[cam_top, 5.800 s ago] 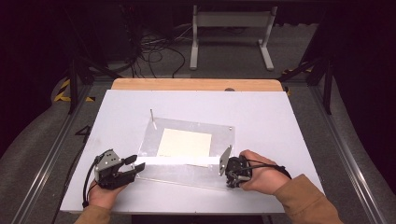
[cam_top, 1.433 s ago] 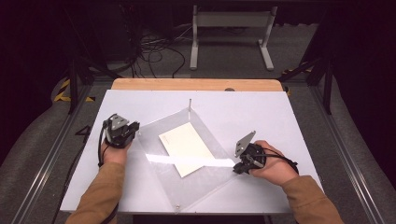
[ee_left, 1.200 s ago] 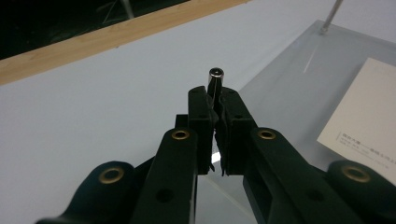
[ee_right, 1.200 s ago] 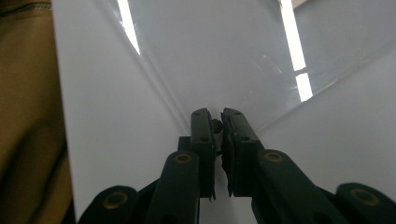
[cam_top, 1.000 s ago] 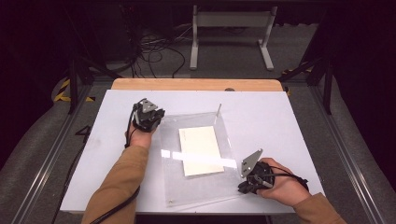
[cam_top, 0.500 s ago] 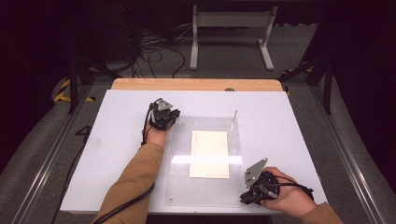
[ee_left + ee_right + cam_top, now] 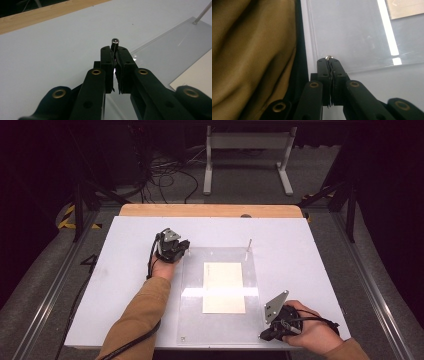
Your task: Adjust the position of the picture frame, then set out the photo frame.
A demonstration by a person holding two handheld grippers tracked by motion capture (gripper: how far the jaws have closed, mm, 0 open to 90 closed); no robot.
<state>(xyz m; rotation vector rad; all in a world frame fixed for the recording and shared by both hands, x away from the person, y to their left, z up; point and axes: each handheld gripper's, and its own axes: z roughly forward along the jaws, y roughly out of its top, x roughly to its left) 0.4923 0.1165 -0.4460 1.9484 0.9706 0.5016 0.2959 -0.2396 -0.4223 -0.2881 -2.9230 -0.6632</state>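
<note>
A clear acrylic sheet (image 7: 220,295) lies flat on the white worktop (image 7: 125,285), glossy, with a bright streak of light across it and a cream paper (image 7: 223,287) under its middle. Thin metal pegs stand at its corners; one rises at the far right corner (image 7: 249,243). The left tool (image 7: 186,246) is pressed together on the peg (image 7: 115,43) at the far left corner. The right tool (image 7: 264,336), having just been closing, pinches the stud (image 7: 328,57) at the sheet's near right corner.
</note>
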